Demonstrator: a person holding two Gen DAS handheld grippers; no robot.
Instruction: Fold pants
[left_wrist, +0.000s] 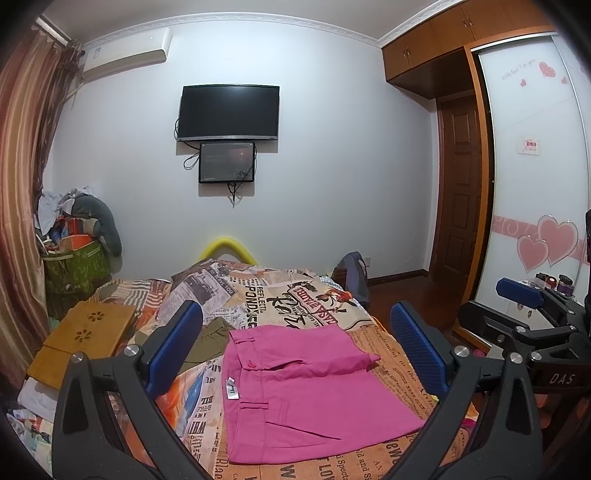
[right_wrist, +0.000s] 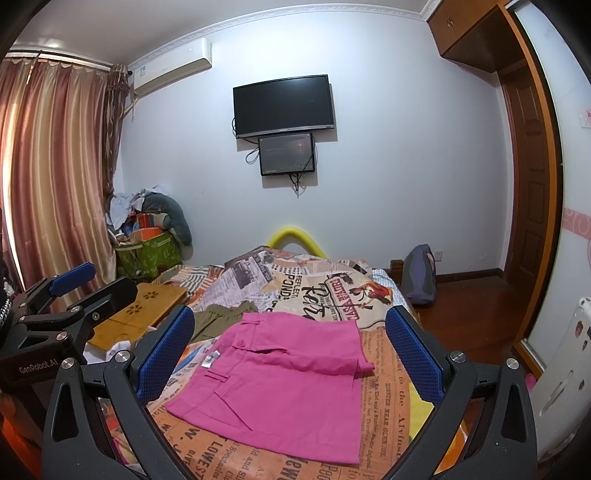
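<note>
Pink pants lie folded on the bed, and both claws hang above them with nothing in them.

The pink pants (left_wrist: 310, 387) are folded into a flat shape on the bedspread (left_wrist: 373, 458), the one covered in newspaper print. A small white tag (left_wrist: 231, 387) shows near the waist (the waist end points to the left). The left gripper (left_wrist: 295, 354) is spread wide open over the pants and does not touch them. The right gripper (right_wrist: 290, 358) is wide open too, and it grabs nothing. Each claw can be seen from the other one's camera, off to the side. Some olive green cloth (right_wrist: 218, 321) lies just beyond the pants, touching their far edge. A wooden tray (left_wrist: 88, 339) sits on the left side of the bed. A black TV (right_wrist: 283, 105) hangs on the far wall.
</note>
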